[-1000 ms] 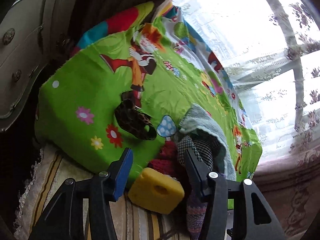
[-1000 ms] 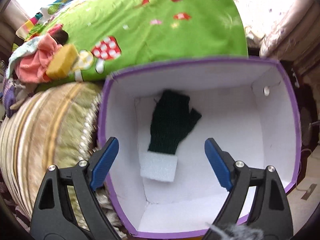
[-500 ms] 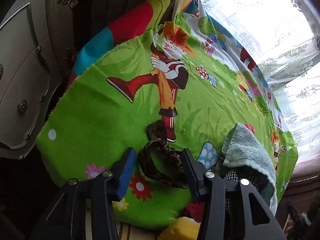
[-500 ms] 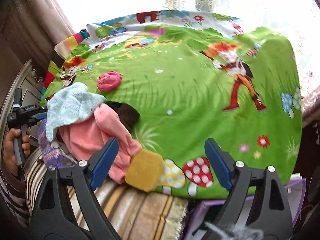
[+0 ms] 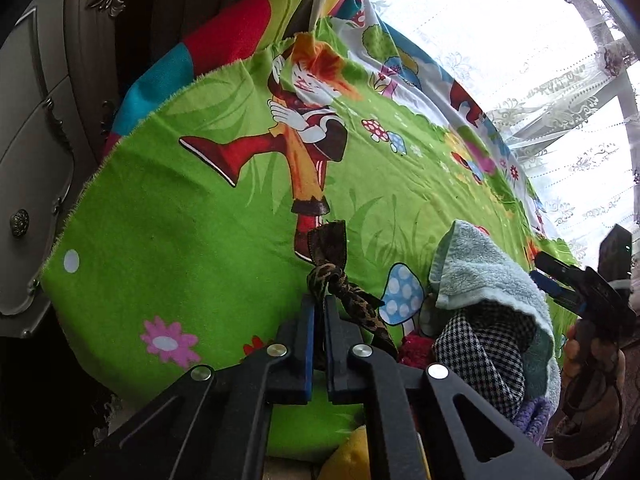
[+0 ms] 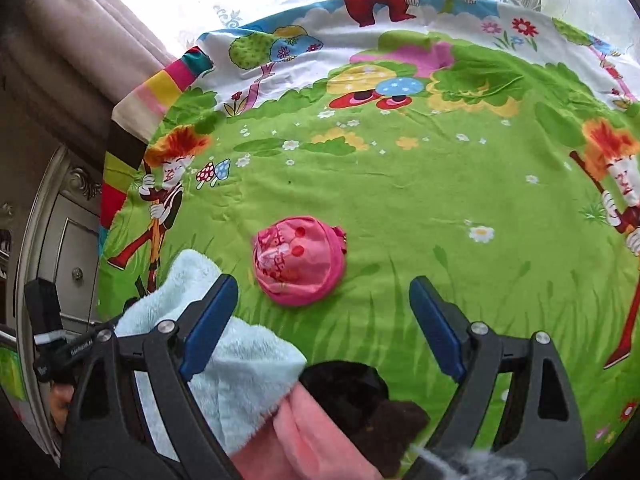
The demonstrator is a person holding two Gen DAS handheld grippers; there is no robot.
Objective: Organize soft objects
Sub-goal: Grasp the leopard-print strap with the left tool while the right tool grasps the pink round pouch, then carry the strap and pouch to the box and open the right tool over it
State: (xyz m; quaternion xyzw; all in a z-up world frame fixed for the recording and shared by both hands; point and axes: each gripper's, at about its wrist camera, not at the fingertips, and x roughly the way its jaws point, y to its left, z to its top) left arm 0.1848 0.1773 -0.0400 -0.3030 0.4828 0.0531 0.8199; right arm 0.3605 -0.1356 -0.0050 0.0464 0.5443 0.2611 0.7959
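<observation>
My left gripper (image 5: 319, 307) is shut on a knotted leopard-print fabric band (image 5: 329, 273) lying on the green cartoon sheet (image 5: 180, 216). Right of it sits a pile: a light blue towel (image 5: 476, 272), a black-and-white checked cloth (image 5: 480, 344), something dark red (image 5: 414, 350) and a yellow sponge (image 5: 352, 460) at the bottom edge. My right gripper (image 6: 322, 318) is open above the sheet (image 6: 440, 184). A pink rolled cloth (image 6: 298, 260) lies just beyond its fingertips. Near its jaws lie the blue towel (image 6: 240, 368), a pink cloth (image 6: 304, 440) and a dark brown piece (image 6: 360, 400).
A grey carved cabinet (image 5: 36, 160) with round knobs stands left of the bed. Lace curtains (image 5: 520, 60) and a bright window close off the far side. In the left wrist view the other gripper (image 5: 580, 292) and a hand show at the right edge.
My left gripper moved from the yellow sponge to the leopard band and shut on it. My right gripper swung away from the purple-rimmed white box to over the green sheet, still open.
</observation>
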